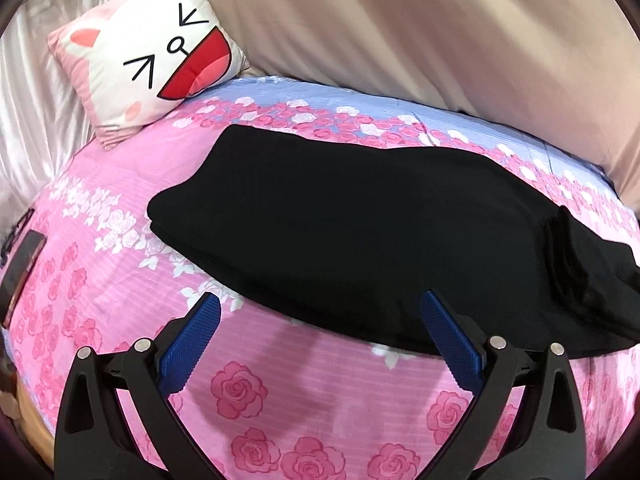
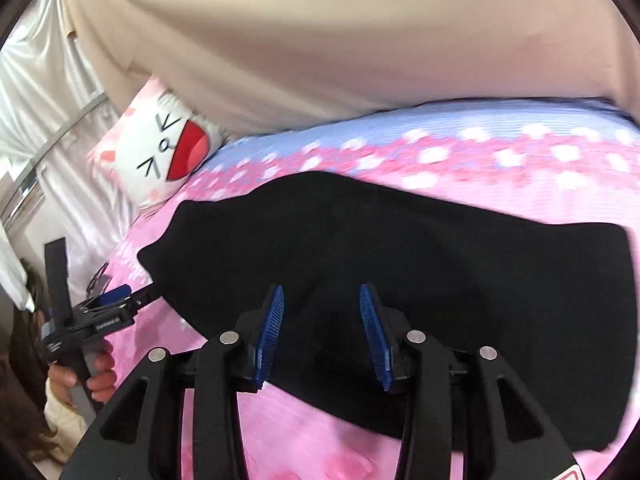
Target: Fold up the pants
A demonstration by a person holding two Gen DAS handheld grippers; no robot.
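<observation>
The black pants (image 1: 360, 224) lie folded into a long flat stack across the middle of the bed, one end toward the pillow and the other trailing to the right, where a looser bunch of cloth shows in the left wrist view. Their near edge runs just ahead of both grippers. No label or tag shows on the cloth.

The left gripper (image 1: 320, 336) hovers above the bedspread at the near edge of the pants, its blue pads (image 1: 192, 344) spread wide with nothing between them; the right-hand pad overlaps the pants' edge in the picture, and contact cannot be judged. The right gripper (image 2: 322, 332) hangs over the pants (image 2: 400, 248), its fingers parted and holding nothing. In the right wrist view the left gripper (image 2: 132, 298) appears at the far left beside the pants' corner, held in the person's hand (image 2: 86, 376); small white lettering on its body is too blurred to read.

The bedspread (image 1: 240, 392) is pink with printed roses, turning pale blue (image 2: 440, 120) along the far side. Bare bedspread lies all round the pants, widest on the near side and toward the pillow. A cartoon-face pillow (image 1: 148, 52), white and pink with a red open mouth, leans at the far left corner. A beige curtain (image 1: 420, 28) hangs behind the bed, and shiny white fabric (image 1: 32, 112) drapes on the left. A dark flat object (image 1: 22, 272) lies at the left edge of the bed.
</observation>
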